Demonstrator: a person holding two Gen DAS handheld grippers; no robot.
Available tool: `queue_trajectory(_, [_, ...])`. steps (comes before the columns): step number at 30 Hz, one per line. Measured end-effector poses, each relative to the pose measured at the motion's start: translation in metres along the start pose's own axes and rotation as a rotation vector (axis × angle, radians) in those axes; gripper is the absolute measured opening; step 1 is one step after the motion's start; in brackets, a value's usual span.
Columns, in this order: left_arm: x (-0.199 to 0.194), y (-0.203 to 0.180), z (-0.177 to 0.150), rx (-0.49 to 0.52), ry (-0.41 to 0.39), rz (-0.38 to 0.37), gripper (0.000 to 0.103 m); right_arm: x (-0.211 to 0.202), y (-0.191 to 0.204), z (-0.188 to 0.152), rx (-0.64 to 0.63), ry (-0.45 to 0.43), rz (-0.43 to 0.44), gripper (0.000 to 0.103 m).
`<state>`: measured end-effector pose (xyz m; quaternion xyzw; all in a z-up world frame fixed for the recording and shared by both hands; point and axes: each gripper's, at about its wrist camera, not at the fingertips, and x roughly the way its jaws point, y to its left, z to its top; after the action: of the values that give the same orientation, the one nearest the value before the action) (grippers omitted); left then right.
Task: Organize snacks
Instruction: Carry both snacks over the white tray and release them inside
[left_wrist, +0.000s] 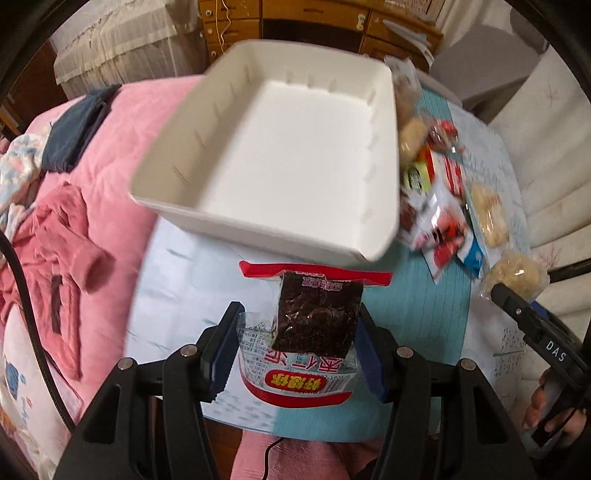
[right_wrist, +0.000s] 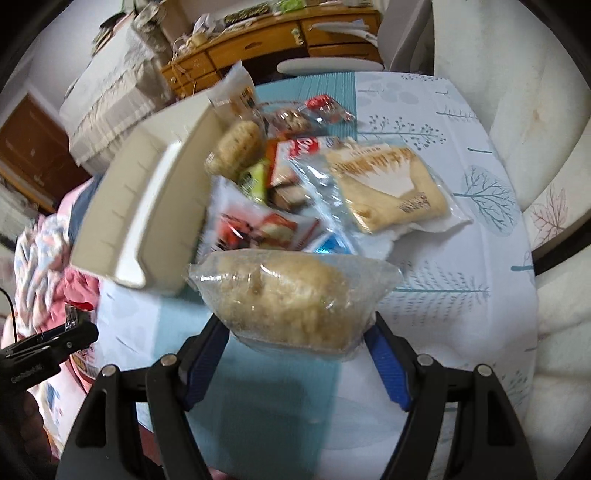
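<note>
My left gripper (left_wrist: 297, 332) is shut on a clear packet with red ends and a dark brown snack block inside (left_wrist: 314, 314), held just in front of an empty white plastic bin (left_wrist: 207, 110). My right gripper (right_wrist: 295, 332) is shut on a clear bag of pale puffed rice cake (right_wrist: 291, 295), held above the table to the right of the bin (right_wrist: 162, 206). The right gripper and its bag also show in the left wrist view (left_wrist: 517, 273). A pile of mixed snack packets (right_wrist: 280, 184) lies against the bin's right side; it also shows in the left wrist view (left_wrist: 436, 184).
The table has a pale cloth with blue tree prints (right_wrist: 461, 258). A pink quilt with clothes (left_wrist: 74, 221) lies left of the table. A white cushioned seat (right_wrist: 546, 184) is to the right. A wooden cabinet (right_wrist: 277, 33) stands at the back.
</note>
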<state>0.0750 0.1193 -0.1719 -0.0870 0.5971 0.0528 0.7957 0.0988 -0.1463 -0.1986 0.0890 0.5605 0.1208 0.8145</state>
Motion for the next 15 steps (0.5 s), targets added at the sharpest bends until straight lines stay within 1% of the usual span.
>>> queue_trajectory(5, [-0.029,0.047,0.031,0.029,-0.060,0.003,0.057,-0.010,0.040,0.008,0.017,-0.073,0.018,0.075])
queue_trajectory(11, [-0.042,0.076,0.065,0.073,-0.125,-0.005,0.057,-0.016,0.094,0.023,0.014,-0.161,0.053,0.076])
queue_trajectory(15, [-0.045,0.091,0.090,0.120,-0.157,-0.021,0.057,-0.015,0.125,0.032,0.010,-0.213,0.074,0.076])
